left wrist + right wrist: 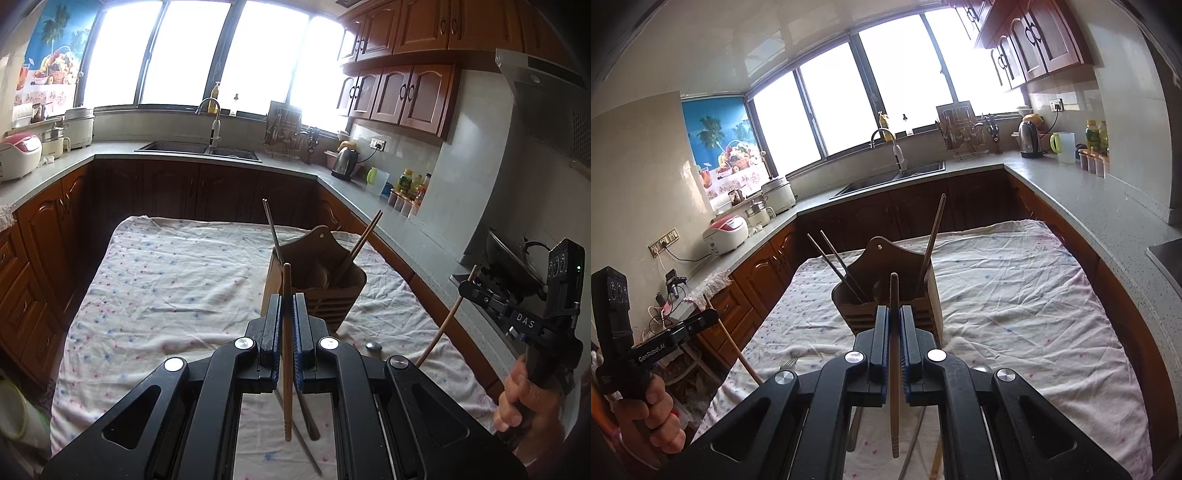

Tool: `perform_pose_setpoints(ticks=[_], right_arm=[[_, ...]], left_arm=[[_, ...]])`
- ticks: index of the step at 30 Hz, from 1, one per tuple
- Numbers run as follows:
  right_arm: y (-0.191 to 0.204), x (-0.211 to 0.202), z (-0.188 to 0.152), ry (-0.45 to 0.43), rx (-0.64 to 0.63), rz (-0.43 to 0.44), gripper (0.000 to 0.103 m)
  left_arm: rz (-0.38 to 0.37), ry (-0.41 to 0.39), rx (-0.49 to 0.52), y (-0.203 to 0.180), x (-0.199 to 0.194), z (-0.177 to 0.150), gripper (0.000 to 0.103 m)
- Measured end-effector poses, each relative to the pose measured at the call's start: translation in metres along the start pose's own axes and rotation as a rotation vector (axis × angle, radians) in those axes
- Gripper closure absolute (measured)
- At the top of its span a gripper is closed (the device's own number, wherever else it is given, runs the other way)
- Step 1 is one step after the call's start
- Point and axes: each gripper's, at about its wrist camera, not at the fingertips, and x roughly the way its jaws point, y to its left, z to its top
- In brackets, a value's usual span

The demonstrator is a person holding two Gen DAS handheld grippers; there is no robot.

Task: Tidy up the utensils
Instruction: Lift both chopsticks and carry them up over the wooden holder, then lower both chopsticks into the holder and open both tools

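White cloth (177, 280) dotted with small pink and blue flecks. Brown wooden holder (325, 280), paler wooden chopstick (287, 354) between black grippers with blue pads (275, 350). Reddish-brown cabinets (406, 96), grey countertop (1071, 192).

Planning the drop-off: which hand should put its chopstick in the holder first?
Probably the right gripper: its chopstick lines up with the wooden holder directly ahead; the left gripper sees it offset rightward.

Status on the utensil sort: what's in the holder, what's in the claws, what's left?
Done: dark chopsticks and wooden chopsticks stand in the wooden holder.
In hand: left claw and right claw each shut on one wooden chopstick.
Left: fork, spoon and loose chopsticks lie on the cloth.
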Motion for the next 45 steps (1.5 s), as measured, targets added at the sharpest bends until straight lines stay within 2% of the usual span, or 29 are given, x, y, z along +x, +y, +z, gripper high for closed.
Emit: perform_pose_setpoints(ticks=[10,23,35,45], right_arm=[[-0.004,0.001,0.021,-0.045,0.004,-0.004,0.098],[-0.013,0.011,0.066,-0.141,0.034,0.000,0.098],[-0.022,0.035,0.114,-0.217,0.057,-0.001,0.098],[-0.035,0.065,0.127,-0.235,0.078,-0.010,0.098]], left_arm=[[-0.010,-0.040,-0.002,-0.002,0.003,0.020,0.099],[-0.007,-0.119,-0.020,0.000,0.018,0.060,0.098],[-0.013,-0.185,-0.029,-0.001,0.057,0.109,0.098],[0.006,-0.199,-0.054,0.002,0.097,0.121,0.098]])
